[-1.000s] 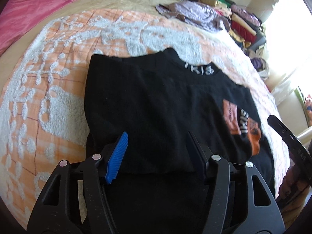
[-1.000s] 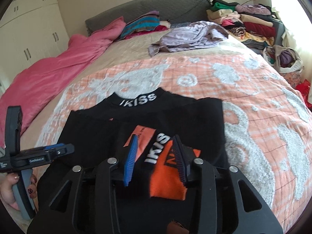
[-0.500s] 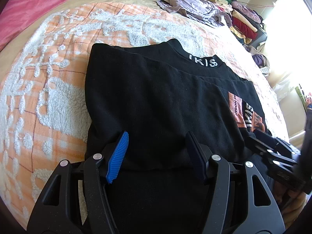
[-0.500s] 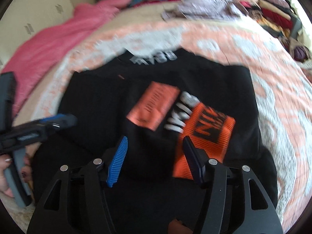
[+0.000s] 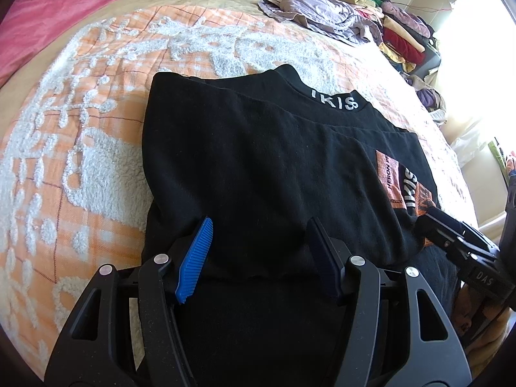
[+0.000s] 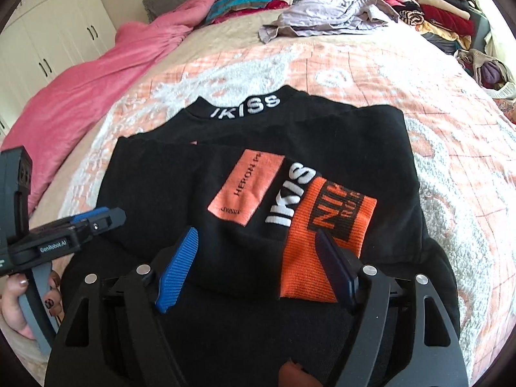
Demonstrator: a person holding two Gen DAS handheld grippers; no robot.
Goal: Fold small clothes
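Observation:
A black top [image 5: 258,161] with a white-lettered collar [image 6: 245,111] lies folded on the bedspread. Its sleeve, with an orange patch [image 6: 245,190] and orange cuff [image 6: 319,242], is laid across the body. My right gripper [image 6: 256,258] hovers just over that cuff; its jaws are opening and the pads [image 6: 179,266] press on nothing. My left gripper [image 5: 258,250] stands open over the near hem of the folded layer, the cloth flat between its fingers [image 5: 195,256]. Each gripper shows in the other's view: the right gripper [image 5: 458,242], and the left gripper [image 6: 93,222] in a hand [image 6: 16,309].
The orange-and-white tufted bedspread [image 5: 80,161] surrounds the top. A pink duvet [image 6: 96,84] lies at the left. A crumpled lilac garment [image 6: 329,13] and stacked folded clothes [image 6: 435,6] sit at the far end, with a bag of clothes [image 6: 487,71] beyond the bed's right edge.
My right gripper's jaws have spread wide and let go of the orange-cuffed sleeve, which now rests on the top; the gripper sank slightly. The left gripper stayed open in place.

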